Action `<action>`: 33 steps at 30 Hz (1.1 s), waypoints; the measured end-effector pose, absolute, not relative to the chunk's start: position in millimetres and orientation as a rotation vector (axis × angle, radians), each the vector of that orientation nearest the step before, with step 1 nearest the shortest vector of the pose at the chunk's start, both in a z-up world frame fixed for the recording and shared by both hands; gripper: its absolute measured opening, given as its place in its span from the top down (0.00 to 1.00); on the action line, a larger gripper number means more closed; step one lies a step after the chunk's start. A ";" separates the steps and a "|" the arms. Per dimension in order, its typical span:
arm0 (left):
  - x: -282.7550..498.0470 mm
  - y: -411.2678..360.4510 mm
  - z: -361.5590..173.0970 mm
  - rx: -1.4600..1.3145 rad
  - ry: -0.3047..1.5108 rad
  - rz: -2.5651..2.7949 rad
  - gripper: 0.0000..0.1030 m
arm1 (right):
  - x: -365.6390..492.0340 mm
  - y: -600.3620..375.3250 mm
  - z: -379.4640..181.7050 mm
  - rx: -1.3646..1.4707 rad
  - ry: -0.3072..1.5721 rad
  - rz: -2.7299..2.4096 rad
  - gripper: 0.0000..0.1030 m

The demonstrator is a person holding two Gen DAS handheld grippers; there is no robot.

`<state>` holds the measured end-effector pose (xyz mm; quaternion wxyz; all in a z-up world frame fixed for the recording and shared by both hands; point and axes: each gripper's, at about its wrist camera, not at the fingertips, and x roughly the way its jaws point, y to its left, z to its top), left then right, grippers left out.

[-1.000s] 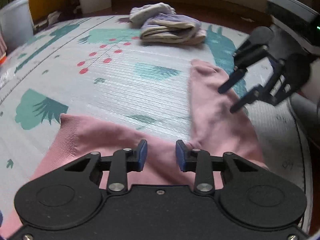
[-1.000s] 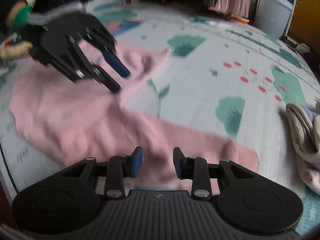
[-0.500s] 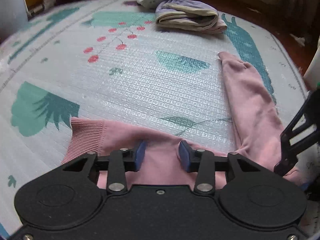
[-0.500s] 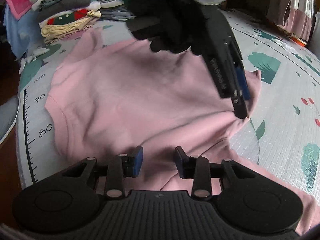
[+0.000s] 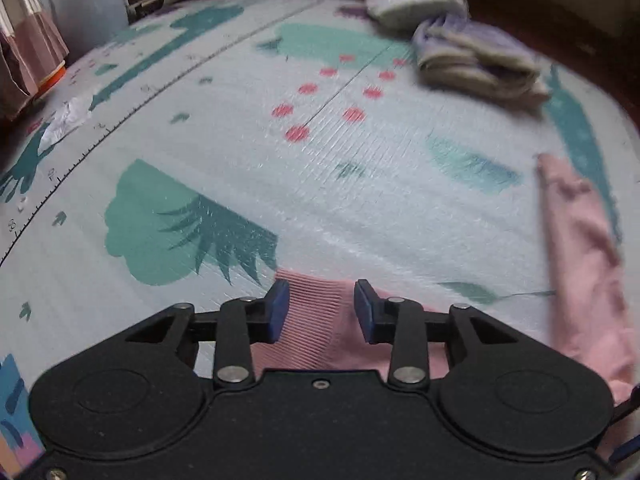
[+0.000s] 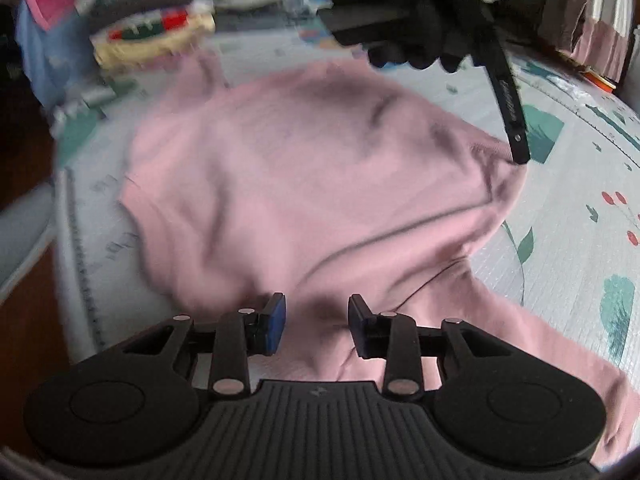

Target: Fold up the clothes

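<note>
Where pink sweatshirt (image 6: 280,184) sprawls — folded stack (image 5: 476,60) beyond, mat (image 5: 240,128) beneath

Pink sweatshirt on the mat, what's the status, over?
Left tool open over ribbed hem. Right tool open, low over pink sweatshirt, which is spread out, unfolded. Folded clothes lie apart, not in the way.

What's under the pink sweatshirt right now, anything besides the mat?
Around the pink sweatshirt only the printed play mat shows, so it lies flat on that. Whatever sits beneath its body is covered by the fabric and cannot be seen.
</note>
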<state>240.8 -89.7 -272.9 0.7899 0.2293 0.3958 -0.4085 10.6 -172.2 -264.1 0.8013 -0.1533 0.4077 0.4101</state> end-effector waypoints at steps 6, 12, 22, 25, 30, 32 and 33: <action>188.5 -66.2 -265.2 0.406 0.923 -1.040 0.66 | -21.9 -183.6 -253.3 -0.359 0.854 0.936 0.64; 101.0 -77.6 -282.2 0.565 0.889 -1.266 0.67 | -29.4 -178.3 -262.6 -0.422 0.923 0.967 0.55; 23.3 -116.5 -297.9 0.572 0.851 -1.392 0.71 | 14.9 -264.6 -258.6 -0.174 0.892 0.651 0.56; 15.1 -124.1 -306.1 0.609 0.866 -1.370 0.71 | 24.2 -274.1 -284.5 -0.254 0.949 0.564 0.59; 13.7 -133.4 -303.8 0.655 0.891 -1.369 0.71 | 14.5 -289.3 -280.8 -0.372 0.969 0.515 0.58; 15.3 -136.4 -299.8 0.659 0.923 -1.374 0.71 | 10.1 -292.6 -279.5 -0.372 0.961 0.493 0.57; 19.0 -137.7 -294.0 0.654 0.925 -1.379 0.71 | 10.5 -296.3 -275.8 -0.329 0.933 0.486 0.58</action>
